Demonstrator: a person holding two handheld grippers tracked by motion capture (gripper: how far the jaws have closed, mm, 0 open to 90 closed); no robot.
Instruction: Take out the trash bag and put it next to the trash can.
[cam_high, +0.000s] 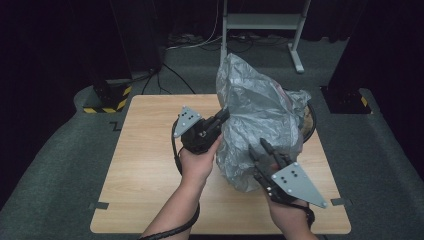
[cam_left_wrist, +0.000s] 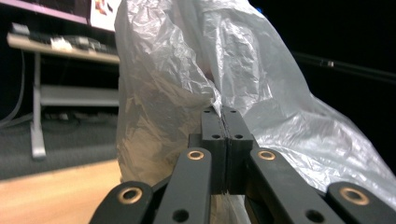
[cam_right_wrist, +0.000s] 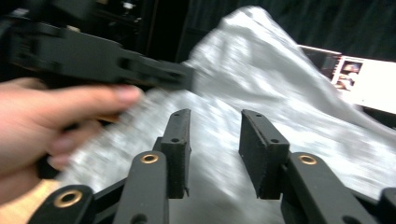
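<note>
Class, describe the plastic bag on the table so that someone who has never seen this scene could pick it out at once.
Start at the light wooden table on the grey floor. On its right half rises a crumpled, silvery-grey translucent plastic bag, draped over a dark round container. It is the tallest, shiniest thing there, with the left gripper shut on its side and the right gripper, jaws apart, at its front.

Lab or studio: black curtains (cam_high: 60, 40), floor cables (cam_high: 175, 75), hazard-taped base (cam_high: 107, 97).

Dark room, wooden table on grey carpet

The light wooden table (cam_high: 150, 165) stands on grey carpet (cam_high: 50, 165); behind it a pale metal stand (cam_high: 262, 22), floor cables (cam_high: 172, 75), a hazard-striped base (cam_high: 107, 97), black surrounds.
</note>
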